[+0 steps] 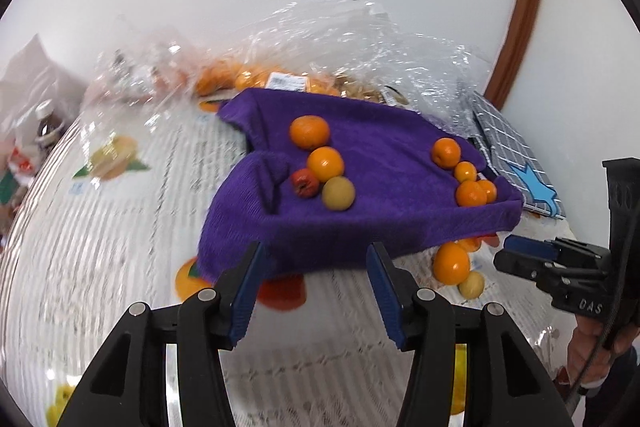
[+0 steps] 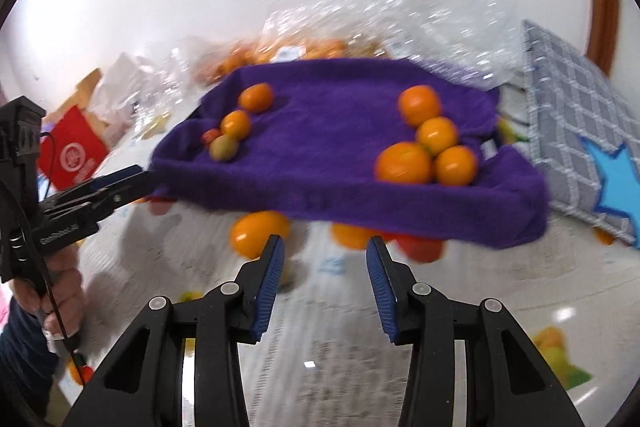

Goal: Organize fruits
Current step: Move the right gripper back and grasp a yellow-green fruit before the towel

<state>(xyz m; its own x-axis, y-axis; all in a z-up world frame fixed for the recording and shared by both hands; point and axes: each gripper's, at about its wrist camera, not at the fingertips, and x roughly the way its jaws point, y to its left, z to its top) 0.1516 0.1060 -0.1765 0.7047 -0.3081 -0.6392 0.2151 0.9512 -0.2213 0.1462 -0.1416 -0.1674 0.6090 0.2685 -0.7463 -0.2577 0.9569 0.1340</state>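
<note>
A purple cloth (image 1: pixel 360 195) lies on the desk (image 1: pixel 120 247), and small round fruits sit on it in two bunches. The left bunch (image 1: pixel 320 163) has two orange fruits, one small red one and one yellow-green one, all close together. The right bunch (image 1: pixel 464 171) has four orange fruits touching each other. More orange fruits (image 2: pixel 260 231) peek out from under the near edge of the cloth, partly hidden by it. Far behind the cloth is a shiny clear plastic bag (image 1: pixel 340 39) with blurry orange things inside that are hard to make out. A checked pad with a blue star (image 2: pixel 580 147) is on the right. The left gripper (image 1: pixel 316 291) has its fingers spread wide and holds nothing. The right gripper (image 2: pixel 326 287) also has its fingers spread wide, with nothing between them.
</note>
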